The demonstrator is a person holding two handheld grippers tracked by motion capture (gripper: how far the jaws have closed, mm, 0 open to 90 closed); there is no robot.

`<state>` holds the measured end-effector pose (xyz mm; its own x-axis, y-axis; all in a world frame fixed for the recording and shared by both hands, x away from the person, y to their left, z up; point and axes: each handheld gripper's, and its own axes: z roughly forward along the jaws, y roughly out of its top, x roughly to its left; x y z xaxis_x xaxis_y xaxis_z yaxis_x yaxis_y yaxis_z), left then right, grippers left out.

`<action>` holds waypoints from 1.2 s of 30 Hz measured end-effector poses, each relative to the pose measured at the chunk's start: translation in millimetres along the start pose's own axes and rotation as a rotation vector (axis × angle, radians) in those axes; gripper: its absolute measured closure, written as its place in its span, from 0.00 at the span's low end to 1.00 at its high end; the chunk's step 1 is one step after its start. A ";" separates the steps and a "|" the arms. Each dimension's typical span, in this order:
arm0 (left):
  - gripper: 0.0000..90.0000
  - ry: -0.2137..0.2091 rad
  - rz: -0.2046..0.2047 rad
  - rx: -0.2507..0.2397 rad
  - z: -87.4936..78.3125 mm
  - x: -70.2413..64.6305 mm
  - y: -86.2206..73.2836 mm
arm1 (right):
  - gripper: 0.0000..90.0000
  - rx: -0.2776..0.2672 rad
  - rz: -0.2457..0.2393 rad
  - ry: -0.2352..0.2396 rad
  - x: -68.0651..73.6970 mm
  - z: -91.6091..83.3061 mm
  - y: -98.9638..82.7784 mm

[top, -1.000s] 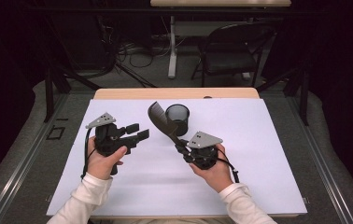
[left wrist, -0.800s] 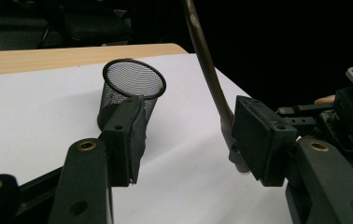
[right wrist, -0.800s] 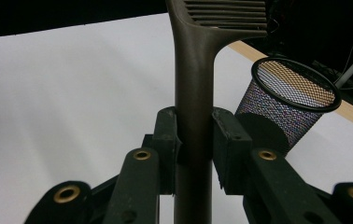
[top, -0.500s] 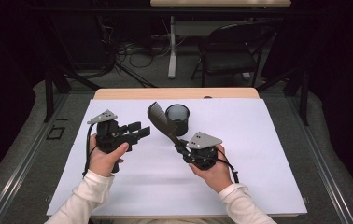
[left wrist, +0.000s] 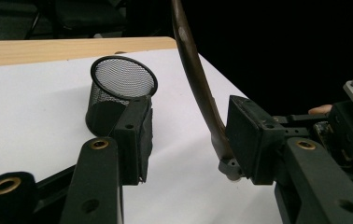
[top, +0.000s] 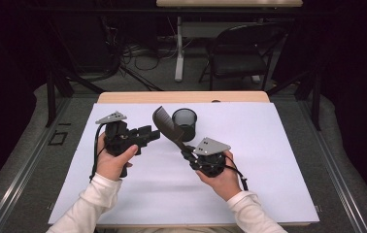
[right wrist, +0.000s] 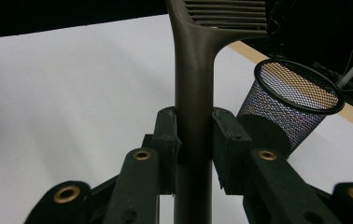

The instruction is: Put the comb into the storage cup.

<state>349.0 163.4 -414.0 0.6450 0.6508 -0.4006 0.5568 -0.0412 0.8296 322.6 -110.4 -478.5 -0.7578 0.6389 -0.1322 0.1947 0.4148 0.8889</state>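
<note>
- Right hand-held gripper (top: 185,149) is clamped on the handle of a dark slotted spatula (top: 166,125), blade raised beside the mesh cup (top: 184,122).
- Left hand-held gripper (top: 148,134) is unclenched with nothing in it, jaws just closing, close to the spatula.
- The cup stands on the white table (top: 278,160).

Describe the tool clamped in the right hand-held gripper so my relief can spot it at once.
Start at the white sheet covering the table, then find the black mesh cup near its far edge. Just left of the cup a dark brown slotted spatula slants up, its handle clamped in the right hand-held gripper. Unlike the cup, it is long, flat and off the table.
</note>
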 end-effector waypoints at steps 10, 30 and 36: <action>0.62 0.003 -0.019 -0.004 8.2 -0.4 4.6 | 0.81 -0.004 -0.002 0.000 0.6 0.0 -0.1; 0.70 -0.010 -0.067 -0.037 16.6 -3.0 12.3 | 0.81 -0.008 -0.004 0.002 2.3 0.3 -0.3; 0.73 -0.018 -0.098 -0.035 19.8 -1.7 13.4 | 0.81 -0.012 -0.005 0.001 2.8 0.4 -0.2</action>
<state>365.7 146.7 -409.9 0.5978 0.6368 -0.4869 0.5990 0.0489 0.7993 320.7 -108.4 -479.3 -0.7596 0.6359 -0.1362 0.1835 0.4105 0.8932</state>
